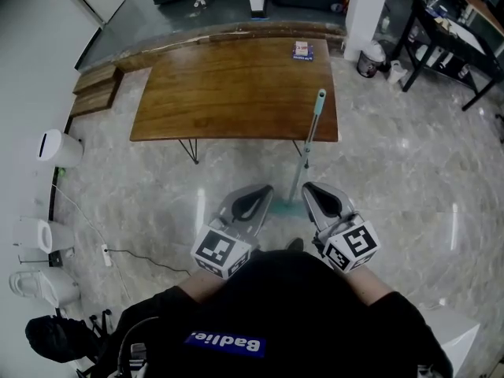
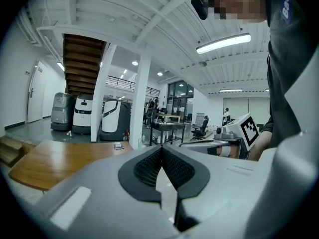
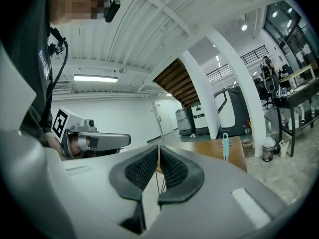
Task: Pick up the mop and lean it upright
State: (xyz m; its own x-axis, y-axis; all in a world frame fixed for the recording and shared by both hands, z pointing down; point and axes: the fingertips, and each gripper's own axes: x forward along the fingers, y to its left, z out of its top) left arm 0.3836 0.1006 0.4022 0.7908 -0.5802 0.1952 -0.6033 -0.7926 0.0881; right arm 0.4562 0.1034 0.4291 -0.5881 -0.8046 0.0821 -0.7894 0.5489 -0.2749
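The left gripper point(image 1: 258, 192) is held close to the person's body and points ahead toward the wooden surface point(image 1: 236, 85). Its jaws are fully together, the ribbed pads point(image 2: 147, 166) meeting at the tips, with nothing between them. The mop point(image 1: 309, 132) is ahead of both sets of jaws, slightly right of the left pair and well apart from either. It already stands steeply. Its pale green grip end rests against the near edge of the surface. Its head point(image 1: 281, 208) sits on the floor point(image 1: 409, 187), just beyond the jaw tips and between the two grippers. Handling, as judged: the shaft is a thin, stiff, smooth pole and probably light. The weight likely sits low in the head, so a hold taken too near the top would let the head swing. The smooth shaft could slide sideways along the surface edge or twist within the pads. Recommended hold: on the shaft at about mid-height or slightly above, pads square across the pole, with the second gripper lower down to steady it. The head is too blurred to judge as a holding point. The right gripper point(image 1: 313, 189) is also close to the body and points level and ahead. Its jaws are closed to a hairline slit, tips touching, and hold nothing. The mop's grip end shows ahead and to the right of them.
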